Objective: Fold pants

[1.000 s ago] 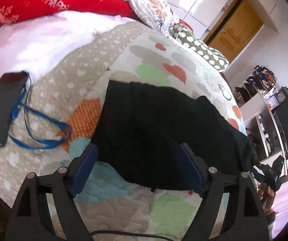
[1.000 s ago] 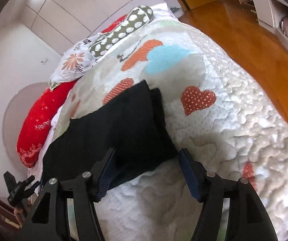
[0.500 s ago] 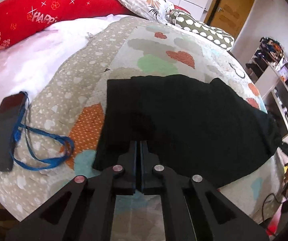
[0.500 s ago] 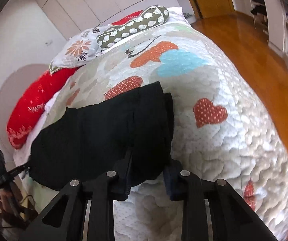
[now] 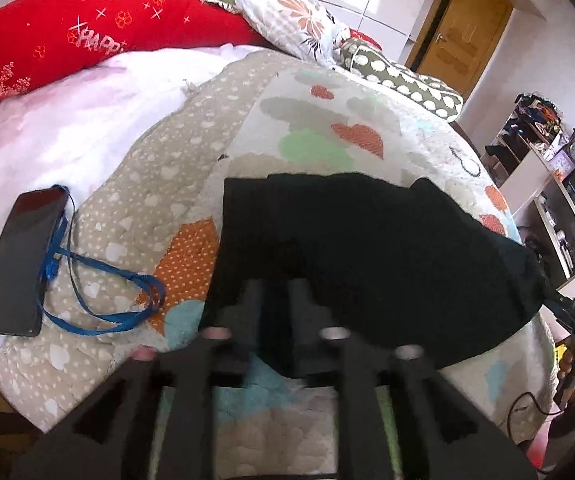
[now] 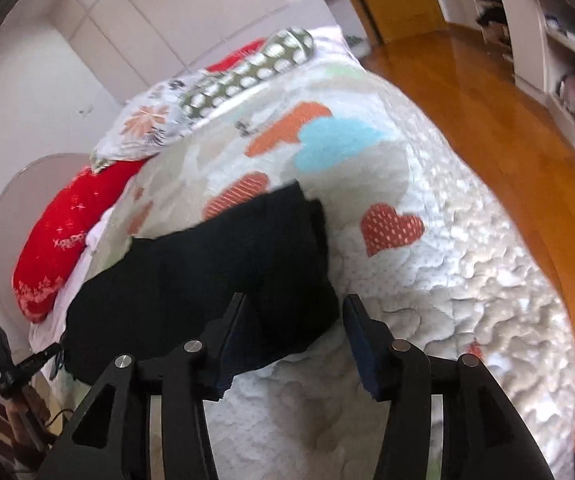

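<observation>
Black pants (image 5: pixel 367 256) mid-frame on quilt (image 5: pixel 191 184) — left gripper (image 5: pixel 277 292) and right gripper (image 6: pixel 293 320) fingers just parting, nothing clamped.

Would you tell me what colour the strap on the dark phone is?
The phone strap is blue; the left wrist view shows it best.

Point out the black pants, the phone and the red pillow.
black pants (image 5: pixel 367 248), left wrist view, middle of the folded cloth.
phone (image 5: pixel 23 264), left wrist view, centre of its dark screen.
red pillow (image 5: pixel 87 36), left wrist view, by its white lettering.
</observation>
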{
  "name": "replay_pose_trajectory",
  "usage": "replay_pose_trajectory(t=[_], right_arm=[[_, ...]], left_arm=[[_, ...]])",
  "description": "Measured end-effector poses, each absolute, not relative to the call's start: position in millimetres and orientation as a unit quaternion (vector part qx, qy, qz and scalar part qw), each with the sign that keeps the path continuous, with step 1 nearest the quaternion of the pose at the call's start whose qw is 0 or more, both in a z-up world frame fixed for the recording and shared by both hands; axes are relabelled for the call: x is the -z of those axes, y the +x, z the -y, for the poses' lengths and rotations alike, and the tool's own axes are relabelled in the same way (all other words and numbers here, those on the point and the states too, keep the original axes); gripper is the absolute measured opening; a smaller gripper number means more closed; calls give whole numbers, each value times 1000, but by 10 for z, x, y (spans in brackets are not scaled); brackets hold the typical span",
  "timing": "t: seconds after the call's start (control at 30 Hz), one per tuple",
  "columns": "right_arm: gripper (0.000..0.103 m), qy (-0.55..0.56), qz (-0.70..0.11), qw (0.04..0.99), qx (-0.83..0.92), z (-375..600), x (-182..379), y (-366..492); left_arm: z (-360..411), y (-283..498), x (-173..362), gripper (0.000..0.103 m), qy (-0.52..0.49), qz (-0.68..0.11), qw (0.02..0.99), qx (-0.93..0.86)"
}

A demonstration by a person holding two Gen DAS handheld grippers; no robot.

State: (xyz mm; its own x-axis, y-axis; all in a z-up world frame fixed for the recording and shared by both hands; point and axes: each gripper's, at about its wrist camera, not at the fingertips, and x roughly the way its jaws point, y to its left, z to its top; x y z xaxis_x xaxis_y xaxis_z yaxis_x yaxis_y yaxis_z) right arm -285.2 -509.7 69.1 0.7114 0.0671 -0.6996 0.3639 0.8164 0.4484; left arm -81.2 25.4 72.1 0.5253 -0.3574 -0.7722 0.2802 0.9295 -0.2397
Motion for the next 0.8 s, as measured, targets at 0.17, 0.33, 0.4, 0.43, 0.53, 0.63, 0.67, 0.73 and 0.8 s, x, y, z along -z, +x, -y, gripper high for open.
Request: replay_pose_trajectory(t=[0.17,0.33,0.4,0.43,0.53,0.63,0.67,0.73,0.8], right_arm=[[51,210,-348,912,-63,4456,-1082,-2799],[51,122,-373,891,-230,3258,-997,-2278],[51,56,-380,888,-252,2808,-931,-2131],[50,26,-380,886,-264,2577,-892,-2045],[50,-21,-381,877,-293,2113,-810,-1850],[46,-69,-385,872,-295,1813,-704,-1711],[46,-79,-387,872,-290,1756,-663,-1654],[39,-94,-393,870,-284,1681,-571,-1586],[22,-85,-399,868,-283,1669,-545,-1525]], left_arm=[[-259,-785,-751,61,-74,-447,872,188],[-191,-727,-637,61,-67,-462,866,180],[-181,-711,-610,61,-68,-467,863,180],[-186,-706,-607,61,-69,-467,863,180],[-226,-678,-610,61,-75,-467,862,180],[-262,-635,-613,61,-82,-468,860,186],[-262,-620,-609,61,-83,-469,859,189],[-254,-588,-593,61,-82,-472,856,195],[-240,-561,-580,61,-79,-474,854,199]])
